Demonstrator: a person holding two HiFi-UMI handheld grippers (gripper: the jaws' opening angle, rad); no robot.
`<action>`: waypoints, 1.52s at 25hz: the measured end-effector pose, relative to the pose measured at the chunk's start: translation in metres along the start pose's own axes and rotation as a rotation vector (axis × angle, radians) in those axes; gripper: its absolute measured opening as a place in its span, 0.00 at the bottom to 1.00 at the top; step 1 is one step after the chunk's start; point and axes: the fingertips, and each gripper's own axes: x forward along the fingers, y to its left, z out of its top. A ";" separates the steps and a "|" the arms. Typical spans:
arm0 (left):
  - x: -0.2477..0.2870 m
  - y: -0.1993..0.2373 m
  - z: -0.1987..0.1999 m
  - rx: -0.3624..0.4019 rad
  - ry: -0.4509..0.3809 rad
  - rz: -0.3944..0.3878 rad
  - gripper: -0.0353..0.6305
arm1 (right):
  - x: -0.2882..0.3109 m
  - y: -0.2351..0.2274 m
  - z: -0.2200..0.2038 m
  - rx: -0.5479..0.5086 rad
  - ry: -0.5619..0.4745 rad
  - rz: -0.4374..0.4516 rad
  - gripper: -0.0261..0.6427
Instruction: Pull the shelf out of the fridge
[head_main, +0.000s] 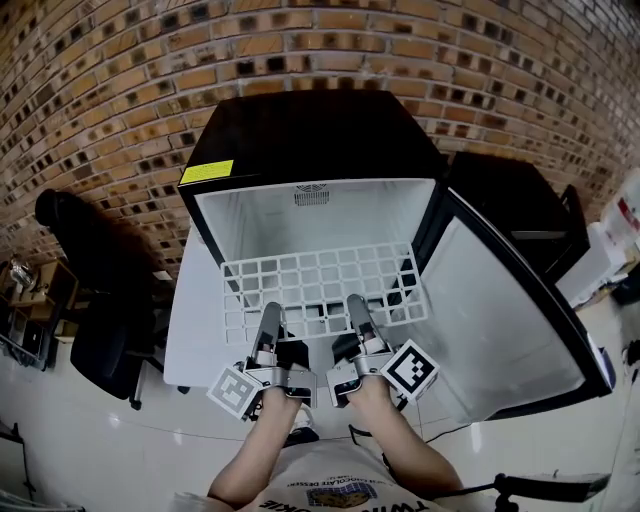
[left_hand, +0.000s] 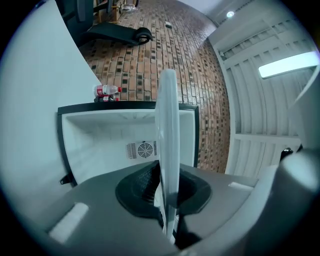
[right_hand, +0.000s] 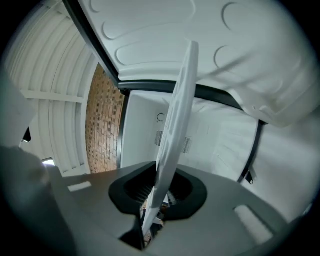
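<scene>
A black mini fridge (head_main: 310, 140) stands open, its door (head_main: 500, 330) swung out to the right. The white wire shelf (head_main: 320, 285) sticks out of the fridge's white interior toward me, tilted a little. My left gripper (head_main: 270, 312) is shut on the shelf's front edge left of centre. My right gripper (head_main: 355, 305) is shut on the same edge right of centre. In the left gripper view the shelf (left_hand: 167, 125) runs edge-on through the left gripper (left_hand: 167, 195). The right gripper view shows the shelf (right_hand: 177, 120) the same way, in the right gripper (right_hand: 157, 192). The back wall has a vent (head_main: 311, 193).
A brick wall (head_main: 120, 90) rises behind the fridge. A black office chair (head_main: 95, 300) stands at the left and a dark cabinet (head_main: 510, 200) behind the open door at the right. A red-labelled bottle (left_hand: 106, 90) lies beyond the fridge in the left gripper view.
</scene>
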 end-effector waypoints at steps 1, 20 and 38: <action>-0.005 -0.002 -0.002 0.001 0.001 -0.008 0.07 | -0.006 0.002 -0.001 -0.012 0.003 0.007 0.11; -0.050 -0.045 -0.018 0.072 0.020 -0.142 0.08 | -0.057 0.049 -0.008 -0.083 0.011 0.169 0.11; -0.042 -0.035 -0.017 0.055 0.028 -0.119 0.08 | -0.050 0.040 -0.006 -0.075 0.009 0.150 0.11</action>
